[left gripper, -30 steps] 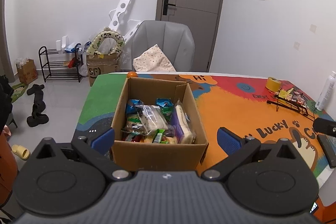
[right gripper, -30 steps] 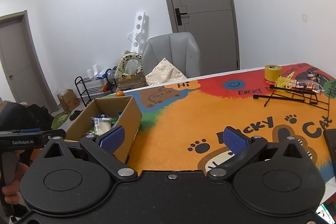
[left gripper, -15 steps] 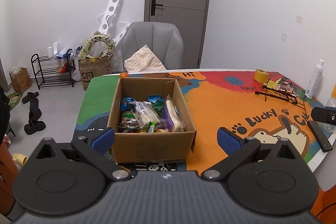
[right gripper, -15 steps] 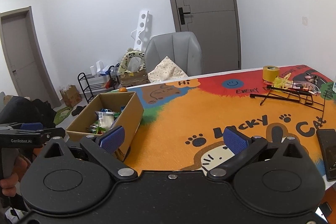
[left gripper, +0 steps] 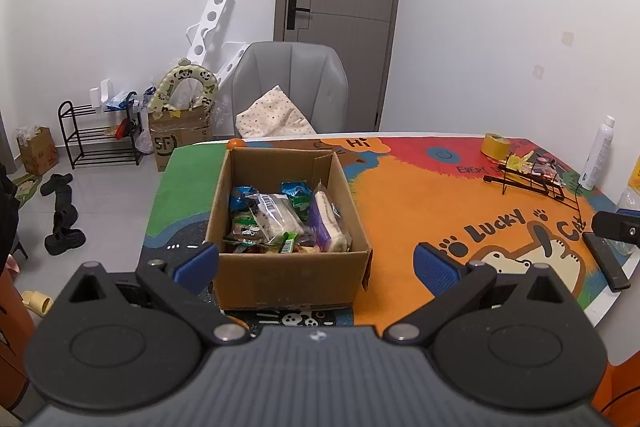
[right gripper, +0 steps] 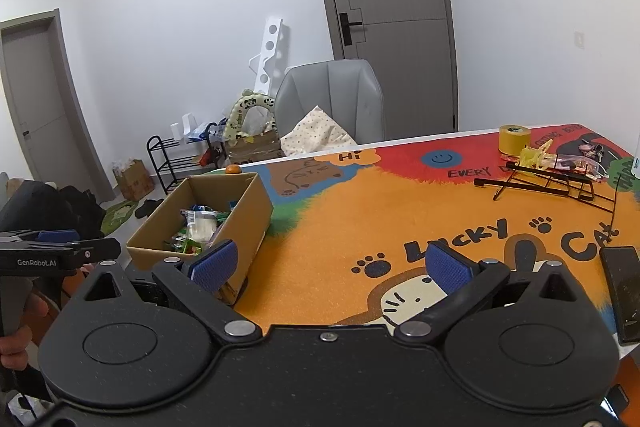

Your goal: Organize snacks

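An open cardboard box point(left gripper: 288, 279) stands on the left part of the colourful table mat point(left gripper: 420, 211). Several wrapped snacks point(left gripper: 280, 219) lie inside it. The box also shows in the right wrist view point(right gripper: 248, 219), at the left. My left gripper point(left gripper: 316, 265) is open and empty, held back from the box's near wall. My right gripper point(right gripper: 330, 263) is open and empty above the orange mat point(right gripper: 360, 227), to the right of the box. The left gripper's handle point(right gripper: 48, 255) shows at the left edge of the right wrist view.
A black wire rack point(left gripper: 532, 179), a yellow tape roll point(left gripper: 495, 145) and a white bottle point(left gripper: 598, 155) sit at the table's far right. A black phone point(left gripper: 606, 261) lies near the right edge. A small orange point(left gripper: 235, 143) sits behind the box. A grey chair point(left gripper: 290, 87) stands behind the table.
Both grippers have drawn back and up from the table, so the box looks smaller and more of the mat shows. Both stay open and empty.
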The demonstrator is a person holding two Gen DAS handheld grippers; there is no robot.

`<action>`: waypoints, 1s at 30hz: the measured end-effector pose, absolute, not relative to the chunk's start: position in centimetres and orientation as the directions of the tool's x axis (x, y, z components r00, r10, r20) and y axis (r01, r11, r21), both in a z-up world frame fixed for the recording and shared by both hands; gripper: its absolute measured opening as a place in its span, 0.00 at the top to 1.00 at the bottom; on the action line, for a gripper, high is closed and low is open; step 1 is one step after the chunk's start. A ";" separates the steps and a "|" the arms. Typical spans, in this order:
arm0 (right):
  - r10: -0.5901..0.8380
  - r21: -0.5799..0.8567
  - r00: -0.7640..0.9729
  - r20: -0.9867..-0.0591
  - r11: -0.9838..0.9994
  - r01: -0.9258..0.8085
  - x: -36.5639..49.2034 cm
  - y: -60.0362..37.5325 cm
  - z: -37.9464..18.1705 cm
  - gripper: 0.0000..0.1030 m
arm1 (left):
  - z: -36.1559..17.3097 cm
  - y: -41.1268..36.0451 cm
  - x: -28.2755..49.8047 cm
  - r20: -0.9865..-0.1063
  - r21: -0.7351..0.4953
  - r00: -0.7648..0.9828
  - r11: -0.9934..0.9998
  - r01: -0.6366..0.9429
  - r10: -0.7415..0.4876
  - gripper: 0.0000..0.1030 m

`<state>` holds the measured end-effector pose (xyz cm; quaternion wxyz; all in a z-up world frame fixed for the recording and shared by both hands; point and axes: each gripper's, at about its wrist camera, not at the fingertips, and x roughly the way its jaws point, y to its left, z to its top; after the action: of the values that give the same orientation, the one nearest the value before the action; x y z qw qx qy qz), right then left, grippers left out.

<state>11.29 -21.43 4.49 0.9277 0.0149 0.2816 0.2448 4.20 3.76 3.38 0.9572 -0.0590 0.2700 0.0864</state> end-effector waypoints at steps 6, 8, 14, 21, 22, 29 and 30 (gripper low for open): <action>0.463 0.162 0.721 -0.515 0.879 -0.449 11.3 -21.4 4.6 0.00 | 3.4 3.8 4.2 -0.527 -0.066 0.839 0.978 -0.200 0.135 0.00; 0.463 0.161 0.721 -0.515 0.879 -0.450 11.3 -21.4 4.6 0.00 | 3.4 3.9 4.2 -0.528 -0.068 0.839 0.978 -0.199 0.134 0.00; 0.463 0.157 0.721 -0.515 0.878 -0.452 11.4 -21.4 4.7 0.00 | 3.7 4.0 4.2 -0.525 -0.068 0.841 0.978 -0.195 0.131 0.00; 0.461 0.150 0.722 -0.516 0.879 -0.454 11.3 -21.3 4.8 0.00 | 3.6 4.0 4.1 -0.523 -0.072 0.841 0.977 -0.202 0.136 0.00; 0.460 0.149 0.723 -0.515 0.879 -0.453 11.3 -21.3 4.9 0.00 | 3.6 4.0 4.1 -0.523 -0.071 0.841 0.977 -0.202 0.136 0.00; 0.458 0.146 0.725 -0.515 0.880 -0.452 11.2 -21.1 5.0 0.00 | 3.7 4.1 4.1 -0.522 -0.073 0.842 0.977 -0.201 0.134 0.00; 0.458 0.146 0.724 -0.515 0.880 -0.453 11.1 -21.2 5.0 0.00 | 3.7 4.2 4.1 -0.521 -0.074 0.843 0.977 -0.202 0.135 0.00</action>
<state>11.15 -21.15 5.00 0.9286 0.0049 0.2787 0.2452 4.07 4.18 3.73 0.9579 -0.0628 0.2662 0.0877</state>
